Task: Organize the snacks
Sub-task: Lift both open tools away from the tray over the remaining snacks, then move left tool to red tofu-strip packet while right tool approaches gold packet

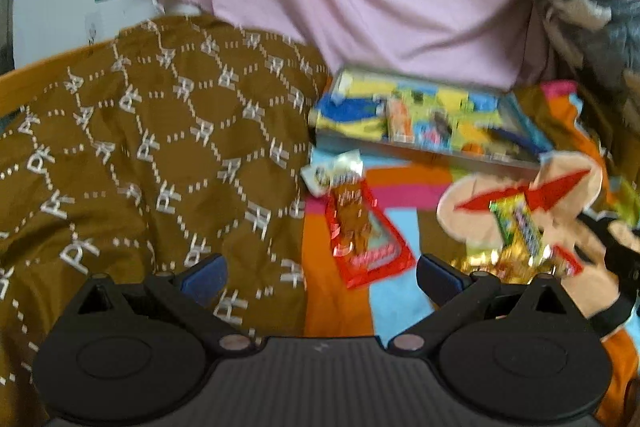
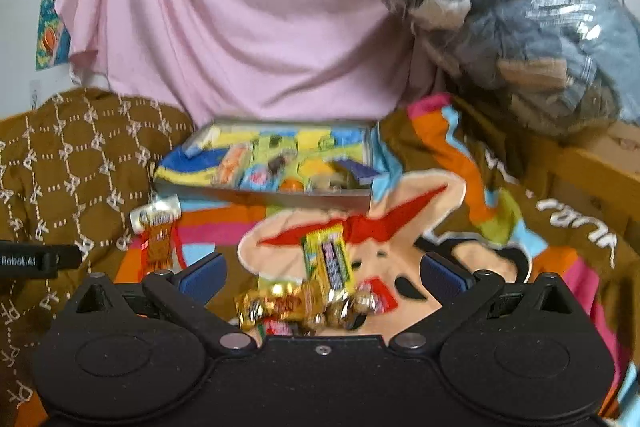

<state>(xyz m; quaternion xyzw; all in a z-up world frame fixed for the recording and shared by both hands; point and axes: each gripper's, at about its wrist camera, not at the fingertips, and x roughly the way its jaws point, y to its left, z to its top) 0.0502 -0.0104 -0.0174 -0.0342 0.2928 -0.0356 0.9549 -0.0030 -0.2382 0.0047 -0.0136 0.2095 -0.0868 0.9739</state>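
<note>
I have both grippers spread wide and empty above the bright cartoon-printed blanket (image 2: 472, 163). The right gripper (image 2: 320, 275) hangs over the heap of gold-foil and yellow-wrapped snacks (image 2: 320, 287) near the blanket's front edge, bracketing them for a pick. The left gripper (image 1: 320, 275) faces the red flat snack packet (image 1: 364, 239) beside the brown patterned cloth (image 1: 160, 155). The shallow grey tray (image 2: 280, 195), already part-filled, waits at the blanket's back edge, I judge as the destination.

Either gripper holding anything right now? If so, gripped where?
Nothing held. The left gripper is open over the red snack packet, and the right gripper is open above the yellow snack pack; neither touches a snack.
</note>
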